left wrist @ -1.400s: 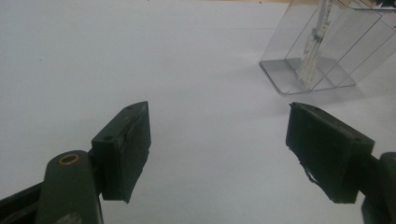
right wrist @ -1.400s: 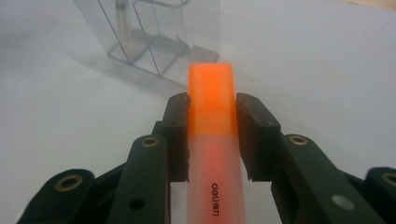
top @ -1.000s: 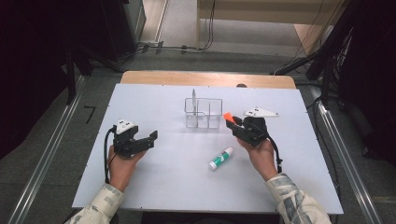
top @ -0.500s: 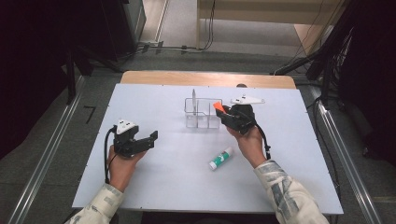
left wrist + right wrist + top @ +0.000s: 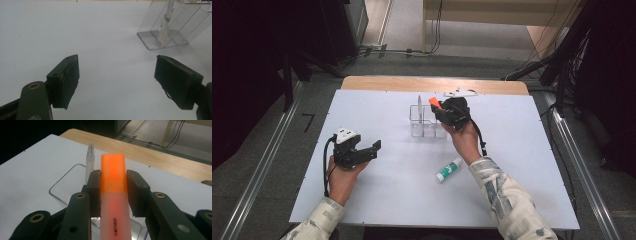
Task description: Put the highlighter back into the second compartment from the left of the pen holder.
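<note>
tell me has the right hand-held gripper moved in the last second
Yes. The right hand-held gripper, shut on the orange highlighter, has moved left and up the table, from right of the clear organizer to over it.

left tool (image 5: 373, 150): jaws wide apart | right tool (image 5: 438, 109): jaws clamped, raised

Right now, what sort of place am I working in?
Probably a lab or recording workspace, not a home: a plain white table on grey floor, loose cables beyond it, and the right claw holding an orange highlighter over a clear organiser.
</note>
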Demonstrator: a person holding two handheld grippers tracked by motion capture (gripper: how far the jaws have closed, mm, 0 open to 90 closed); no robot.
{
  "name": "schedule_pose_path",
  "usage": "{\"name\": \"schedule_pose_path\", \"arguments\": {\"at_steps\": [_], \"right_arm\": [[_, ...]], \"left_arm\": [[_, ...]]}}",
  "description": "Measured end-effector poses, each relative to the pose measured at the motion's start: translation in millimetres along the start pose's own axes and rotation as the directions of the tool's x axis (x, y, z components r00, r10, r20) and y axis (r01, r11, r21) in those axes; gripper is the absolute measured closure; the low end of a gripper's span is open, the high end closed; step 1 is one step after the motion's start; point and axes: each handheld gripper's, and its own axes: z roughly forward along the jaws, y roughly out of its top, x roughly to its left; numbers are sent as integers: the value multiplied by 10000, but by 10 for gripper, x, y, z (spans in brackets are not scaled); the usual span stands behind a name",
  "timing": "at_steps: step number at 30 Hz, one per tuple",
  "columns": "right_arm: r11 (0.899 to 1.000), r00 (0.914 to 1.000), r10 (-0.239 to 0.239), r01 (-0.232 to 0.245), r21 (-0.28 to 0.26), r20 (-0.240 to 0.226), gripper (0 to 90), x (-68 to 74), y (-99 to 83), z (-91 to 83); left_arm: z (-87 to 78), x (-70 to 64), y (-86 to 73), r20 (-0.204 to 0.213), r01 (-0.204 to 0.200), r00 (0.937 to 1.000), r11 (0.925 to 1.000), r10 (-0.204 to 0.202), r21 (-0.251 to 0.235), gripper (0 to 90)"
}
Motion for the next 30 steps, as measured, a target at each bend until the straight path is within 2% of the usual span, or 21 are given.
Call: {"name": "schedule_pose_path", "arguments": {"at_steps": [20, 30], "right_arm": [[9995, 9987, 290, -295, 100, 407, 649, 81, 281, 335], [9981, 9970, 595, -603, 151, 494, 647, 49, 370, 473]], "left_arm": [[-1, -1, 1, 67, 45, 10000, 10000, -45, -28, 210], [-6, 8, 2, 107, 113, 9999, 9999, -113, -50, 210]]}}
